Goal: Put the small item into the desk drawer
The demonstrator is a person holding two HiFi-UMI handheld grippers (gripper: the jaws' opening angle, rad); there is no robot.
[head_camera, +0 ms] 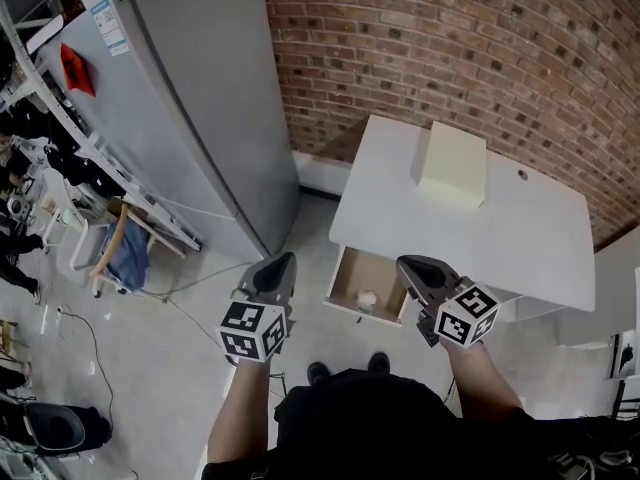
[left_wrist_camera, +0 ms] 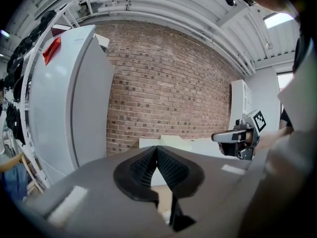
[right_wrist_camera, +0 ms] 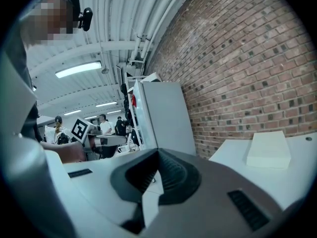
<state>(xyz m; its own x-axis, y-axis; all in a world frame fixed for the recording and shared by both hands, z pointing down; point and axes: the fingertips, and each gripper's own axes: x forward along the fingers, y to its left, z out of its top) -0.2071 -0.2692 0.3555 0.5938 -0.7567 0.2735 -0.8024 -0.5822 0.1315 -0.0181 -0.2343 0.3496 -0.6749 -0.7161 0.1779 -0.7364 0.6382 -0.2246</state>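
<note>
The white desk (head_camera: 540, 238) stands against the brick wall, and its drawer (head_camera: 343, 273) is pulled out at the front left. A small white item (head_camera: 367, 297) lies on the drawer's floor. My left gripper (head_camera: 283, 260) hovers left of the drawer, over the floor, with its jaws shut and nothing between them (left_wrist_camera: 157, 148). My right gripper (head_camera: 408, 264) hovers over the drawer's right edge, also shut and empty (right_wrist_camera: 158, 151). Both point roughly level toward the wall. Each gripper shows in the other's view: the right gripper (left_wrist_camera: 233, 137) and the left gripper (right_wrist_camera: 99, 140).
A cream box (head_camera: 452, 163) sits on the desk top near the wall. A tall grey refrigerator (head_camera: 200, 98) stands left of the desk. Racks, a chair and cables (head_camera: 90, 248) crowd the far left floor. People stand in the background (right_wrist_camera: 104, 125).
</note>
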